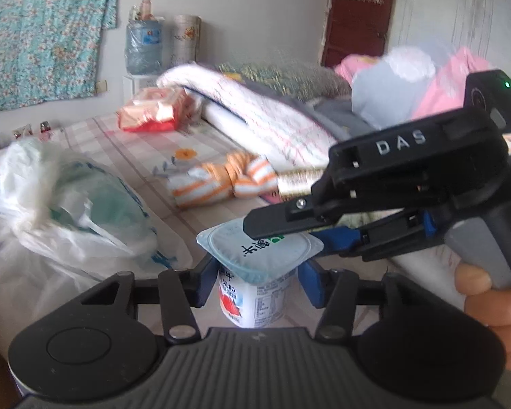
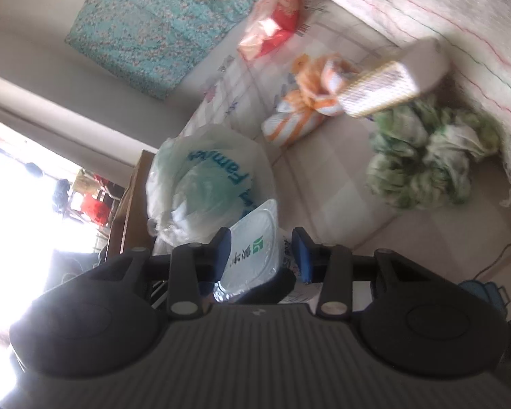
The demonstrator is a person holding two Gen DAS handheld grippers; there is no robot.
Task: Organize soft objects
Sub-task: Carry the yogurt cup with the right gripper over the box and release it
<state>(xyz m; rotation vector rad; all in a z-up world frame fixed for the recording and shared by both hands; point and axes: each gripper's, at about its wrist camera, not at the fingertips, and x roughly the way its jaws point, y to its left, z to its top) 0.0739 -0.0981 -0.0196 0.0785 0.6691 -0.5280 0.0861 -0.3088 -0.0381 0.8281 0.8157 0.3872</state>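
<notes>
While your left tongs (image 1: 255, 281) straddle the cup (image 1: 255, 293) at six o'clock in the left view, their blue pads stand on either side of its body; you cannot tell whether they press it. At nine o'clock of the cup lies the white bag (image 1: 68, 214), slumped on the bed (image 1: 146, 150). Toward twelve o'clock rests the striped roll (image 1: 218, 180), and farther back at eleven the red pack (image 1: 153, 112). From three o'clock your right tongs (image 1: 289, 231) reach in, one finger over the foil lid (image 1: 259, 248), the other under its rim, pinching its edge. Your hand (image 1: 494, 303) shows at four o'clock.

In the right view the lid (image 2: 255, 248) stands between the pads of those tongs (image 2: 262, 255). The bag (image 2: 207, 177) sits at eleven o'clock of them, the striped roll (image 2: 296, 119) at twelve, and a green bundle (image 2: 426, 163) at two.
</notes>
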